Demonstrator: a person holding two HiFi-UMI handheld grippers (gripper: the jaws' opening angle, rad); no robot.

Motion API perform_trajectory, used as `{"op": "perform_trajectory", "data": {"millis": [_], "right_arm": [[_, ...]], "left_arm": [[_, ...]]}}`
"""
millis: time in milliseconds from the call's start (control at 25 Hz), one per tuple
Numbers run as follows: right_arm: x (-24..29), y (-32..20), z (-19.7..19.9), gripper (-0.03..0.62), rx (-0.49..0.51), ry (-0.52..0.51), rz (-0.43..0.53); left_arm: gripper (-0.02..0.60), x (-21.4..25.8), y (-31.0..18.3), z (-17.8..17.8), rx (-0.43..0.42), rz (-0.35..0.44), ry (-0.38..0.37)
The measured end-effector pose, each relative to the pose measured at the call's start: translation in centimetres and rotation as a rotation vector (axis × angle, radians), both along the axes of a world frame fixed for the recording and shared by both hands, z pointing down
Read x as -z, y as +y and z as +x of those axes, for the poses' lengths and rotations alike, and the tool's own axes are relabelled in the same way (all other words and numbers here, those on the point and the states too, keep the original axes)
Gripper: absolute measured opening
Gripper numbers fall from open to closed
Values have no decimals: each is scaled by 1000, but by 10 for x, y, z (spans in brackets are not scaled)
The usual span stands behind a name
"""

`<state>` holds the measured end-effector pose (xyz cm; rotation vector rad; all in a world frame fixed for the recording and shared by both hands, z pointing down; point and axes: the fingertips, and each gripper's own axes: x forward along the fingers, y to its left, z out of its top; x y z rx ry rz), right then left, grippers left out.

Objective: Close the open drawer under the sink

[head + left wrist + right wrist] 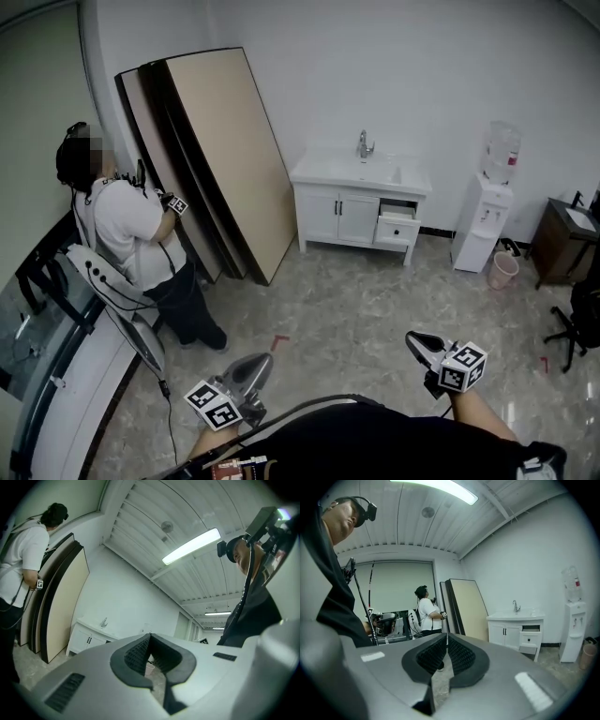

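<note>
Both the left claw (265, 362) and the right claw (413, 338) are pressed together, with nothing between the jaws.
In the head view they sit low, at 7 and 5 o'clock. The open drawer (398, 228) juts from the white sink cabinet (339, 214) near 1 o'clock, on the 3 o'clock side of its doors, well apart from both claws. A person (141, 246) stands at 9 o'clock beside leaning boards (225, 155).
</note>
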<state>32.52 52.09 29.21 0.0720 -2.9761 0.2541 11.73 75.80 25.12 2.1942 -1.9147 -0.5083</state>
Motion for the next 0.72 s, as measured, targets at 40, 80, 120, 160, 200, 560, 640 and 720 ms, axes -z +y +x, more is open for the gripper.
{"op": "perform_trajectory", "data": {"millis": [40,80,120,160,200,560,640,720], "right_arm": [[3,-17,0,3,11,-4,9],[5,-33,-1,3,21,-7,18],[6,-49,-1,3,28,-9,25],[7,-63,-1,3,34,-11,30],[8,-77,-2,3,39,-12,32],[-17,-156,-11,3,34,6,-2],[-20,-166,-21,2,26,16,-7],[-23,-177,-33,3,11,28,-13]], "left_arm": [[0,1,-15,2,11,0,-4],[0,1,-30,2,22,4,0],[0,2,-45,3,31,8,10],[0,2,-61,4,35,12,19],[0,3,-76,5,34,13,24],[0,-9,-161,6,-5,-20,20],[0,-11,-173,-10,-5,-22,28],[0,-14,-187,-27,-16,-18,42]]}}
